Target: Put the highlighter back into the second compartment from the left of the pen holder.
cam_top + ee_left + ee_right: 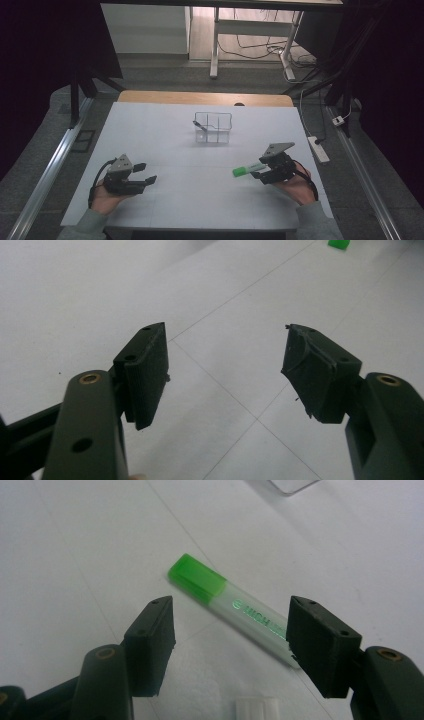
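Black grippers [142, 172], grey plates, grey sleeves [82, 227].

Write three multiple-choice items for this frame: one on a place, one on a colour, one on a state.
1. Where does the highlighter lie?
A. In the clear box
B. On the table by the right hand-held gripper
C. Under the left hand-held gripper

2. What colour is the highlighter's cap?
A. Green
B. Red
C. Blue

3. What state is the right hand-held gripper in?
A. Shut on the highlighter
B. Shut, empty
C. Open

Answers:
1. B: it rests on the white table, off from the clear box.
2. A: the right gripper view shows a green cap.
3. C: its jaws stand apart, the highlighter lying between and beyond them.
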{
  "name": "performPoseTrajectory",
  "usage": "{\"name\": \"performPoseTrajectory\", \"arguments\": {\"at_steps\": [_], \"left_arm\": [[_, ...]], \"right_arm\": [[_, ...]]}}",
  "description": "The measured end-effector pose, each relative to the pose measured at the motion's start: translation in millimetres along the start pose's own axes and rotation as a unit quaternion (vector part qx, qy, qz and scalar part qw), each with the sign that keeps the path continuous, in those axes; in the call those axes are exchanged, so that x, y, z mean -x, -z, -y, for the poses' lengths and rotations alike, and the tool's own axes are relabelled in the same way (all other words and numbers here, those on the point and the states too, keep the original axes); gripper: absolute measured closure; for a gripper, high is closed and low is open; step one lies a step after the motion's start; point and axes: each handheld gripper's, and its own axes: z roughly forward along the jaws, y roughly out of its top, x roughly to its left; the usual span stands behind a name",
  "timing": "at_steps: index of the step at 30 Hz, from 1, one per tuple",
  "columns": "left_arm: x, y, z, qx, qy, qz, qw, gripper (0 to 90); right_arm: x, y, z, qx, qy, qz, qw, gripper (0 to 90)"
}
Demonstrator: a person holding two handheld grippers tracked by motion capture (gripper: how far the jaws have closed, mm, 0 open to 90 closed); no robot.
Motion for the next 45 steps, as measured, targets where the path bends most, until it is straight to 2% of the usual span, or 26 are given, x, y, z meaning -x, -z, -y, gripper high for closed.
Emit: {"name": "performPoseTrajectory", "arguments": {"at_steps": [5,9,22,27,30,34,38,42,45], "left_arm": [[-1.2,0.0,0.7,-0.001,0.002,-0.001,1.0,34.3],[-1.2,0.1,0.9,-0.002,0.002,-0.001,1.0,34.3],[-0.7,-2.3,1.0,-0.01,0.0,0.002,1.0,33.3],[-1.1,-2.0,0.9,-0.009,0.001,0.001,1.0,33.3],[-0.7,-2.8,0.9,-0.012,-0.001,0.001,0.9999,33.3],[-0.8,-3.4,0.9,-0.013,-0.002,0.001,0.9999,33.2],[-1.0,-2.4,1.1,-0.011,0.0,0.002,0.9999,33.2],[-1.6,-2.6,1.3,-0.012,0.001,0.002,0.9999,33.2],[-1.3,-2.7,1.3,-0.012,-0.001,0.002,0.9999,33.2]], "right_arm": [[-1.6,-8.2,-5.6,-0.017,0.022,-0.014,0.9995,34.5],[-2.6,-10.9,-9.4,-0.023,0.038,-0.014,0.9989,34.4],[-0.1,-16.2,-16.4,-0.033,0.059,-0.027,0.9973,32.1],[0.6,-21.2,-20.8,-0.045,0.08,-0.03,0.9954,31.3],[0.8,-24.2,-22.4,-0.043,0.084,-0.043,0.9946,31.0],[0.6,-31.9,-25.4,-0.058,0.102,-0.044,0.9921,30.8],[1.8,-40.3,-27.0,-0.077,0.107,-0.052,0.9899,29.4],[-0.5,-47.7,-29.0,-0.099,0.128,-0.05,0.9856,28.9],[-0.9,-50.8,-32.3,-0.104,0.14,-0.061,0.9828,30.0]]}}
